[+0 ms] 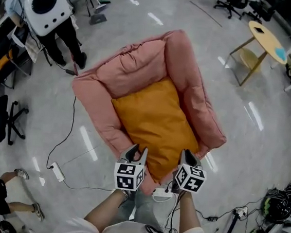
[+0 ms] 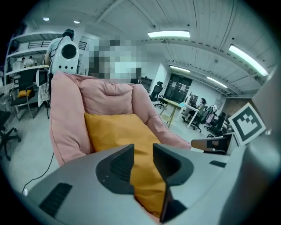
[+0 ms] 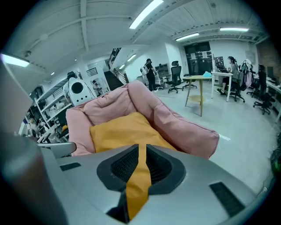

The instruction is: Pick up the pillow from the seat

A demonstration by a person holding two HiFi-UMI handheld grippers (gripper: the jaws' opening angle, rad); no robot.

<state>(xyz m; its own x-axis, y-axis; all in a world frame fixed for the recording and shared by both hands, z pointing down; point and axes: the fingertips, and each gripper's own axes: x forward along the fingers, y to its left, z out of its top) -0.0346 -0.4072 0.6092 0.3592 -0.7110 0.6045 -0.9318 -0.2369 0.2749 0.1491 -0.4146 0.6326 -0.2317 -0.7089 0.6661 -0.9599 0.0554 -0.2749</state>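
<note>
Left gripper (image 1: pixel 136 149) is hovering, jaws apart, at the rectangular orange fabric pillow's (image 1: pixel 152 122) near edge. Right gripper (image 1: pixel 189 157) is hovering alongside, jaws closed.

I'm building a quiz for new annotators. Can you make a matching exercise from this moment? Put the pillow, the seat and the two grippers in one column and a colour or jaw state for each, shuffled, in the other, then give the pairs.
Column one
1. pillow
2. seat
3. left gripper
4. right gripper

Column two
A. jaws close together
B. orange
C. jaws clearly apart
D. pink

Pairs: 1-B, 2-D, 3-C, 4-A
</note>
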